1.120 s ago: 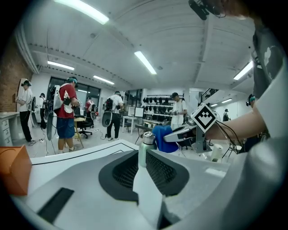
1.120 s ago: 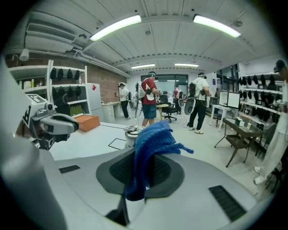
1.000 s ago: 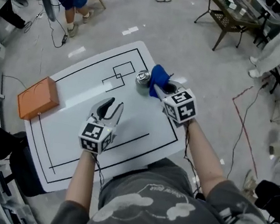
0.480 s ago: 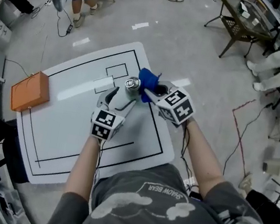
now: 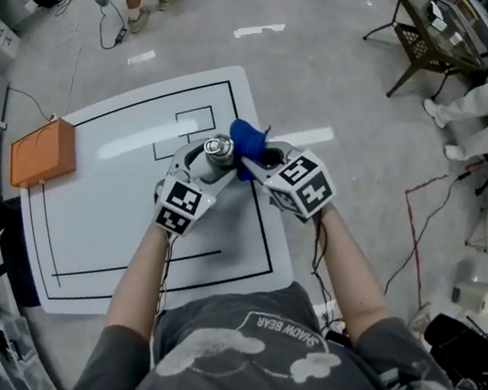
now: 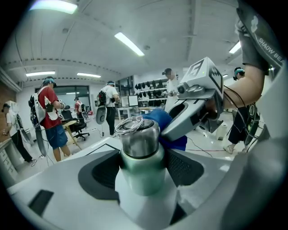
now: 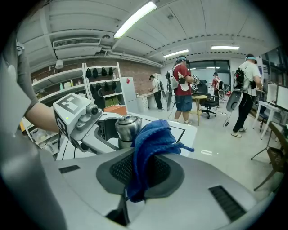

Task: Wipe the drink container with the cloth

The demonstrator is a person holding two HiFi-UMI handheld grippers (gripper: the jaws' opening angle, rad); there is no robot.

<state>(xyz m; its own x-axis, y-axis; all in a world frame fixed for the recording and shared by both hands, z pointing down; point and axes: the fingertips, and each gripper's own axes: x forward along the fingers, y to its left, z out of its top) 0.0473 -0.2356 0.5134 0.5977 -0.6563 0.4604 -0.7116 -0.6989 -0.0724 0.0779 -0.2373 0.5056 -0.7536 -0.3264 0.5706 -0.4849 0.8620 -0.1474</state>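
Opening left tongs (image 6: 142, 155) around drink container (image 6: 139, 143)

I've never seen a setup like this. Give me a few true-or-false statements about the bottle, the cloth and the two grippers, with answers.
1. The cloth is red. False: it is blue.
2. The right gripper is shut on the cloth. True.
3. The bottle lies on its side. False: it stands upright between the jaws of the left gripper, which are opening.
4. An orange box sits at the left edge of the board. True.
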